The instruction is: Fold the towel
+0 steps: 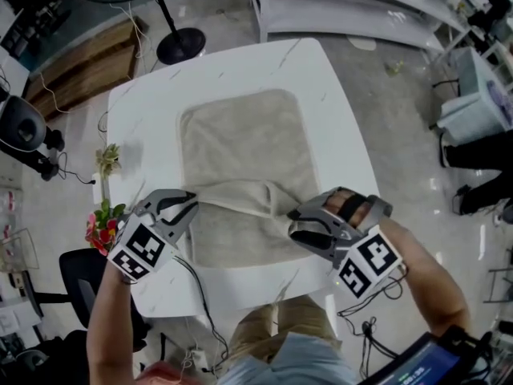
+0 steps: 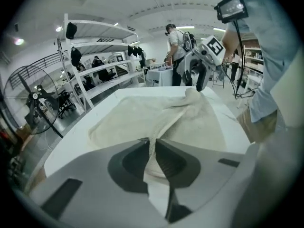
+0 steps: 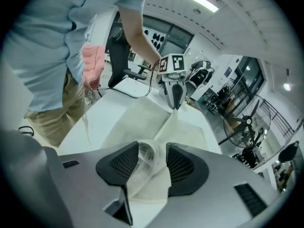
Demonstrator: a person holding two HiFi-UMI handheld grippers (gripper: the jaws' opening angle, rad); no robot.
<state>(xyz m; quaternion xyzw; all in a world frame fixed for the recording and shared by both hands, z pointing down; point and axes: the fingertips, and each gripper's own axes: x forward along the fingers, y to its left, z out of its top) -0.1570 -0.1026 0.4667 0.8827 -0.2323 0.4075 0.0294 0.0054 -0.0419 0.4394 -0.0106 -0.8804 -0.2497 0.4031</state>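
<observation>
A beige towel lies spread on the white table, and its near edge is pulled up into a taut ridge between my two grippers. My left gripper holds the ridge's left end. In the left gripper view its jaws stand almost together, pinching a thin fold of the towel. My right gripper is at the ridge's right end. In the right gripper view its jaws stand apart, with a loose loop of the towel between them and a gap at one pad.
A fan stand is on the floor beyond the table. Red flowers and a black chair are at its left. White shelving runs along the back. A cable hangs over the table's near edge. A person stands far behind.
</observation>
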